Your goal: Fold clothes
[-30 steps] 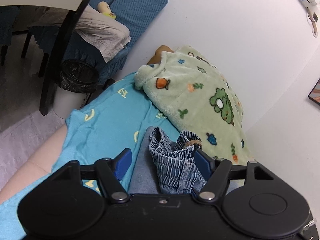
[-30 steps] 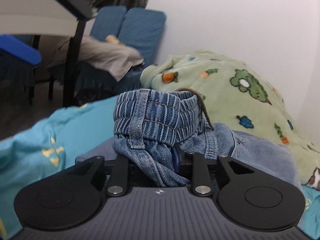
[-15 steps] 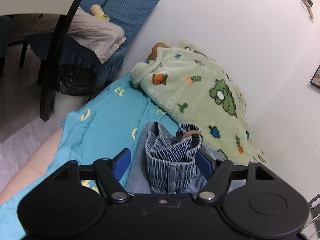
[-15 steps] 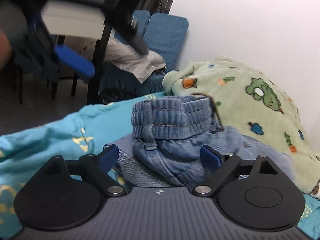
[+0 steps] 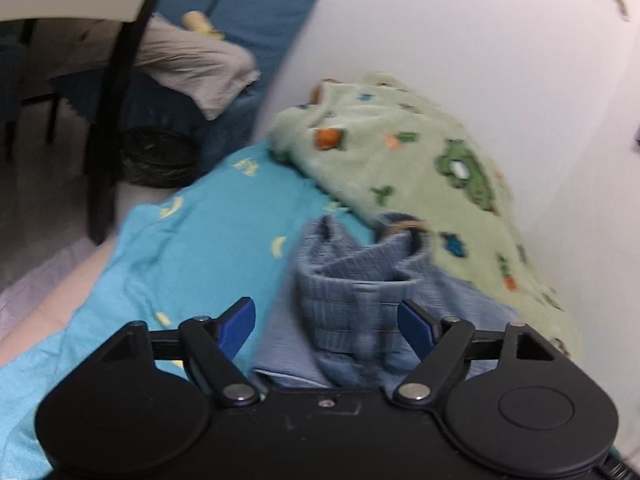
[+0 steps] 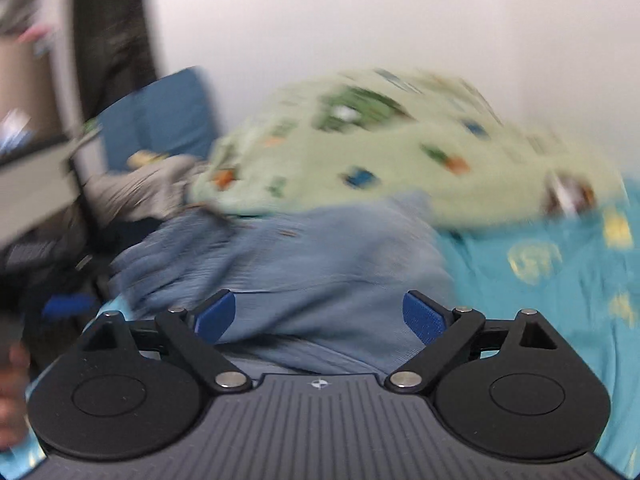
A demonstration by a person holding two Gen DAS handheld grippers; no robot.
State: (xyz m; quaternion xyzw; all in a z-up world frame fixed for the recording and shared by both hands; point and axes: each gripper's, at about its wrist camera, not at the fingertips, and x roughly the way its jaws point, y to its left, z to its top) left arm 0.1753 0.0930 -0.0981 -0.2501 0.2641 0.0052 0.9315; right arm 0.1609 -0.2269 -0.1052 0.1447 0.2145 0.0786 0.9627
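A pair of blue denim shorts (image 5: 360,288) lies folded in a heap on the turquoise bed sheet (image 5: 208,240), its ribbed waistband on top. My left gripper (image 5: 326,322) is open and empty, its blue pads on either side of the heap just in front of it. In the right wrist view, which is blurred by motion, the shorts (image 6: 304,264) lie spread in front of my right gripper (image 6: 320,316), which is open and empty.
A green fleece blanket with cartoon prints (image 5: 404,168) is bunched against the white wall behind the shorts. A blue chair with a beige cloth (image 5: 200,68), a dark bin (image 5: 156,156) and a black table leg (image 5: 116,92) stand to the left, beyond the bed's edge.
My right gripper let go of the shorts, opened and swung to the right. My left gripper stayed open and drew back a little. The shorts now lie lower on the bed.
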